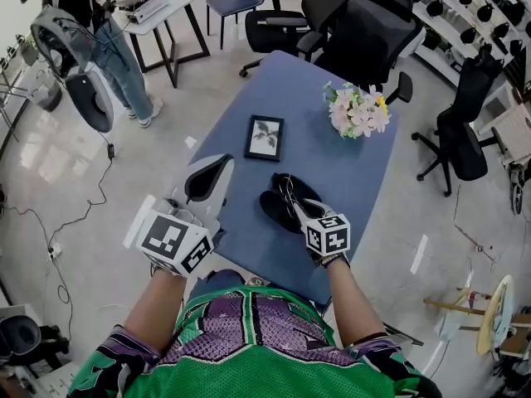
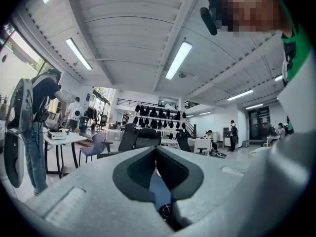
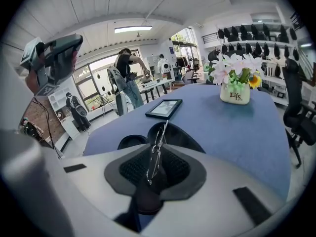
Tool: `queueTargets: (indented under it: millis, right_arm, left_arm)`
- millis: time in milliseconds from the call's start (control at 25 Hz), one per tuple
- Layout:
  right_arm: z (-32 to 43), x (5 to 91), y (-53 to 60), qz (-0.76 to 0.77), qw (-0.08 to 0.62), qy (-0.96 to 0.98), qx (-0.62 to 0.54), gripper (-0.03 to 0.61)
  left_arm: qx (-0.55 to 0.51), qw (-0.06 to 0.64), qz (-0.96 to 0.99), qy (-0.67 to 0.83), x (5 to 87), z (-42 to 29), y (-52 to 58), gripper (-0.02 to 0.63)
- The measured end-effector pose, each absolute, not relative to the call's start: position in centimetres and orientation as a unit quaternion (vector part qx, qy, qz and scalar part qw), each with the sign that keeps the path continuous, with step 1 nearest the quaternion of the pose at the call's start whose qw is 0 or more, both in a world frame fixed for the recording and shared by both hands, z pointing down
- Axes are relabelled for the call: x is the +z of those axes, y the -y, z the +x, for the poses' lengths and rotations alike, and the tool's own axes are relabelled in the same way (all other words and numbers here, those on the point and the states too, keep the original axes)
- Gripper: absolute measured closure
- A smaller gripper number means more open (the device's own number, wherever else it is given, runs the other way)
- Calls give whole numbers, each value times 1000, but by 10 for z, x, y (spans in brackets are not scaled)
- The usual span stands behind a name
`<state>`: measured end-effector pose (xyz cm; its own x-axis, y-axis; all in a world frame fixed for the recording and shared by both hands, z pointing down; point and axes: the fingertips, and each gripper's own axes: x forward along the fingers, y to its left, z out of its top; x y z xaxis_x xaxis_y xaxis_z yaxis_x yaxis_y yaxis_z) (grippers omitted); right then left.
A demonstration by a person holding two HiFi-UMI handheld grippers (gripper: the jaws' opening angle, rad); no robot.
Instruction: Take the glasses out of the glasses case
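Right claw [image 3: 154, 171] clenched on the glasses [image 3: 157, 149], held upright just over the open glasses case [image 3: 178, 138] on the blue tabletop [image 3: 237, 132], left claw [image 2: 157, 163] closed, empty (raised at left): extraction approx. done, set-down apparently left.

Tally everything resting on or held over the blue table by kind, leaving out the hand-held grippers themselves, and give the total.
Picture frame: 1
Flower pot: 1
Glasses case: 1, lying open
Glasses: 1, clamped in the right hand-held gripper
Total: 4
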<state>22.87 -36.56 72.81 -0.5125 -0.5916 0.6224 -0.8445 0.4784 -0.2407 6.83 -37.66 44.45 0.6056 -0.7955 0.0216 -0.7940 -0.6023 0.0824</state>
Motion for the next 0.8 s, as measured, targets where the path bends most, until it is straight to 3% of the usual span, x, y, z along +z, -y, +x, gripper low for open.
queueTargets:
  millis: [800]
  right_arm:
    - [224,749,369,427,277,816,274,544]
  left_arm:
    - [-16,38,885,463,439,46,383,597]
